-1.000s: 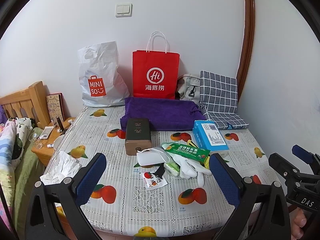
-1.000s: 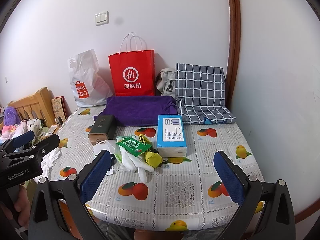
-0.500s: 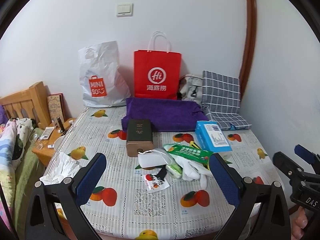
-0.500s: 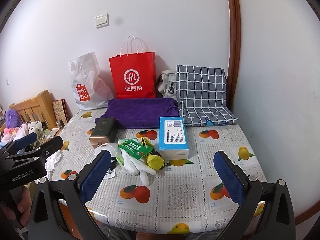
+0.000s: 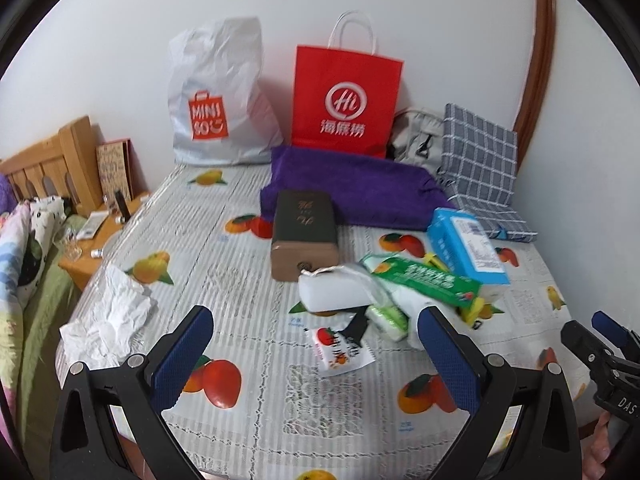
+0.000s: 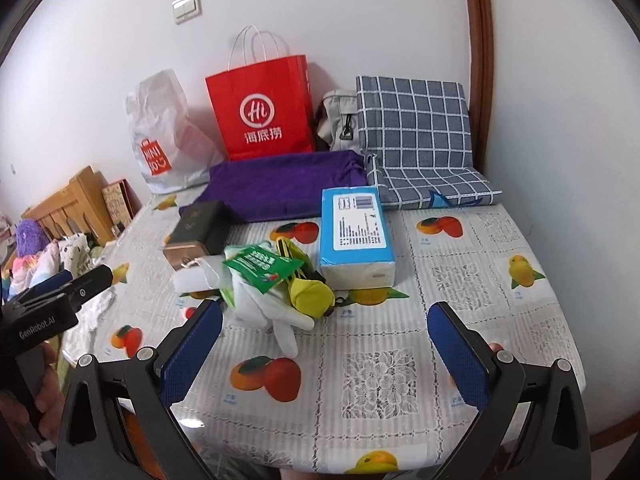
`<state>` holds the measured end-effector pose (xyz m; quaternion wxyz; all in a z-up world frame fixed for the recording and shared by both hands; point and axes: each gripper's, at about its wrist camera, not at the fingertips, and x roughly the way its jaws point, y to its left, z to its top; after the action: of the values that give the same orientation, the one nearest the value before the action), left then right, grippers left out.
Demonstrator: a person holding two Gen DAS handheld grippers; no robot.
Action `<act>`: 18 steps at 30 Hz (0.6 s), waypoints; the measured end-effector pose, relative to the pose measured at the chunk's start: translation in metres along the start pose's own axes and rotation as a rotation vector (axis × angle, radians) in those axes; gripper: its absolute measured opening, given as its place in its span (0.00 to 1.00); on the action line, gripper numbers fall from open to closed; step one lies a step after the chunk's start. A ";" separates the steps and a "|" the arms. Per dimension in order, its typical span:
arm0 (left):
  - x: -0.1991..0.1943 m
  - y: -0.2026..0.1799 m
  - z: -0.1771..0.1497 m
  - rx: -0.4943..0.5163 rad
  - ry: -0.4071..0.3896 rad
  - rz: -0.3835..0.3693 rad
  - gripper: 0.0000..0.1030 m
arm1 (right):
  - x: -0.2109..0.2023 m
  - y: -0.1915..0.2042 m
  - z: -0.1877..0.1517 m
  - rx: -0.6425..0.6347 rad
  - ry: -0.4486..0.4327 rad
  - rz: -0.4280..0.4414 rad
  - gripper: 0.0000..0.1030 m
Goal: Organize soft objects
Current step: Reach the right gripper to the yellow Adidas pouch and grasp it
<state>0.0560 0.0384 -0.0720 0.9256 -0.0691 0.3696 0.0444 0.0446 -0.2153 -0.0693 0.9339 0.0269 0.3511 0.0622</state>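
Note:
A fruit-print table (image 5: 248, 280) (image 6: 460, 288) carries a heap of soft things in its middle: a white glove (image 6: 276, 316), a green packet (image 5: 424, 280) (image 6: 260, 266), a yellow pouch (image 6: 312, 298) and a white pad (image 5: 336, 292). A blue tissue pack (image 5: 466, 246) (image 6: 354, 232) lies to the right of the heap. A folded purple towel (image 5: 356, 184) (image 6: 280, 184) and a checked cushion (image 6: 416, 136) sit at the back. My left gripper (image 5: 316, 352) hovers open over the front edge, short of the heap. My right gripper (image 6: 324, 344) is open too, just in front of the glove.
A dark box (image 5: 304, 228) stands left of the heap. A red paper bag (image 5: 346, 100) and a white plastic bag (image 5: 218, 96) lean on the wall. Crumpled tissue (image 5: 108, 320) lies at the table's left edge, beside a wooden nightstand (image 5: 100, 232) and bedding (image 5: 24, 240).
Both grippers have moved forward toward the heap, so the objects look larger and nearer. Both stay open and hold nothing. Nothing on the table has moved.

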 end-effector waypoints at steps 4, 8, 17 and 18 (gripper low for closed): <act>0.023 0.008 -0.006 -0.014 0.039 0.007 0.99 | 0.022 -0.004 -0.005 0.015 0.034 -0.001 0.98; 0.046 0.010 -0.014 -0.010 0.081 0.009 0.99 | 0.048 -0.011 -0.012 0.045 0.080 0.040 0.98; 0.094 0.014 -0.029 -0.001 0.181 0.008 0.99 | 0.092 -0.013 -0.016 -0.001 0.107 0.010 0.89; 0.097 0.015 -0.031 -0.005 0.188 0.006 0.99 | 0.096 -0.013 -0.015 -0.010 0.104 0.006 0.87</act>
<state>0.1036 0.0516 -0.1628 0.8865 -0.0742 0.4549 0.0415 0.1073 -0.2153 -0.1442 0.9143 0.0201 0.3988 0.0681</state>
